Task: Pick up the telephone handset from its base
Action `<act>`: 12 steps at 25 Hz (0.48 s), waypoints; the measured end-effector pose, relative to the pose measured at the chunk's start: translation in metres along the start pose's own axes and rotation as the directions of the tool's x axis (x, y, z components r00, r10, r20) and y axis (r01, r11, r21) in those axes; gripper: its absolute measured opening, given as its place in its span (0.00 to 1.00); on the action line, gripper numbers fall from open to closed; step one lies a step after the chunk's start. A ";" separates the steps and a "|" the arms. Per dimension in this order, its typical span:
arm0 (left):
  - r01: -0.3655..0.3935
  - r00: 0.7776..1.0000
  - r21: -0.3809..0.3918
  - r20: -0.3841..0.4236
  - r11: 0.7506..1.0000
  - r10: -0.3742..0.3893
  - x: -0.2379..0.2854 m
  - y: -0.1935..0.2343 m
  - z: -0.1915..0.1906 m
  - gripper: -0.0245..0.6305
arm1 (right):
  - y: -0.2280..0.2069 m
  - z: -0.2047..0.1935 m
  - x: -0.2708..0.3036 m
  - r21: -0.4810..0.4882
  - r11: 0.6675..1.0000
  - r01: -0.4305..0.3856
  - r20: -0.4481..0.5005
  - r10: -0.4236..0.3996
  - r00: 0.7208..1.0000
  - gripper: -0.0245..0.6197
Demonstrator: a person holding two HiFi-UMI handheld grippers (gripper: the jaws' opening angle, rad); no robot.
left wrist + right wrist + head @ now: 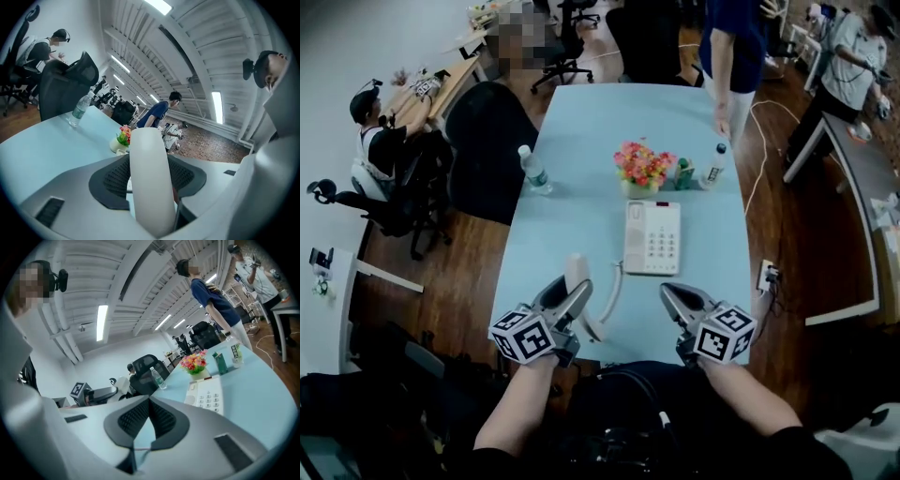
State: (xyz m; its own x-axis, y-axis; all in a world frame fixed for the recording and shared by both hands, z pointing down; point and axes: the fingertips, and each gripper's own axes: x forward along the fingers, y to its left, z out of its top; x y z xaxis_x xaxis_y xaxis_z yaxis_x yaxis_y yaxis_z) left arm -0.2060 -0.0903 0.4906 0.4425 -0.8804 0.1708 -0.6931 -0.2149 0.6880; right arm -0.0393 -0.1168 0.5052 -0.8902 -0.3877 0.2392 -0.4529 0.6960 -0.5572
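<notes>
The white telephone base (652, 237) with its keypad lies on the light blue table (581, 216), below the flowers. Its white handset (575, 269) is off the base, to the base's left near the table's front edge. My left gripper (578, 292) is shut on it. In the left gripper view the handset (147, 178) stands upright between the two dark pads. A cord (610, 291) runs from the handset toward the base. My right gripper (675, 295) is shut and holds nothing, in front of the base (206, 397); its pads (136, 416) meet at the tips.
Behind the phone stand a pot of flowers (643, 167), a small green bottle (683, 175) and a labelled bottle (713, 167). A water bottle (534, 172) stands at the left edge. A person (731, 56) stands at the far edge. A black chair (487, 141) is at left.
</notes>
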 end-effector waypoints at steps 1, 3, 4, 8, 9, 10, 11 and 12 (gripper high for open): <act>-0.004 1.000 -0.006 0.010 1.000 0.004 -0.008 0.000 0.001 0.40 | 0.001 0.000 0.001 -0.004 1.000 0.003 -0.003 -0.003 1.000 0.06; -0.015 1.000 -0.025 0.026 1.000 0.016 -0.020 0.005 -0.002 0.40 | 0.003 -0.002 0.003 -0.010 1.000 0.000 -0.007 0.000 1.000 0.06; -0.023 0.999 -0.036 0.031 0.999 0.024 -0.024 0.011 -0.004 0.40 | 0.003 -0.005 0.005 -0.011 1.000 -0.005 -0.009 0.005 1.000 0.06; -0.023 0.998 -0.061 0.055 0.998 0.026 -0.032 0.019 -0.003 0.40 | 0.007 -0.010 0.010 -0.049 0.999 0.002 -0.026 -0.003 1.000 0.06; -0.015 0.998 -0.061 0.059 0.998 0.018 -0.033 0.017 0.000 0.40 | 0.010 -0.012 0.011 -0.059 0.998 0.004 -0.034 -0.006 0.999 0.06; -0.009 0.998 -0.060 0.058 0.998 0.013 -0.033 0.015 0.002 0.40 | 0.013 -0.015 0.011 -0.065 0.998 0.006 -0.041 -0.008 0.999 0.06; -0.004 0.999 -0.060 0.054 0.998 0.007 -0.034 0.014 0.002 0.40 | 0.016 -0.018 0.011 -0.073 0.997 0.009 -0.047 -0.012 0.999 0.06; 0.001 0.999 -0.057 0.047 0.998 0.001 -0.033 0.012 0.002 0.40 | 0.018 -0.021 0.011 -0.081 0.997 0.013 -0.052 -0.017 0.998 0.06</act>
State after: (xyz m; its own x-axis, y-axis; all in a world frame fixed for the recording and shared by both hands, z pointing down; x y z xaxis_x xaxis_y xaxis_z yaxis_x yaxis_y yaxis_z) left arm -0.2305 -0.0647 0.4916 0.4143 -0.8996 0.1382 -0.6586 -0.1915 0.7277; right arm -0.0585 -0.0958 0.5146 -0.8837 -0.3674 0.2899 -0.4667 0.7380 -0.4875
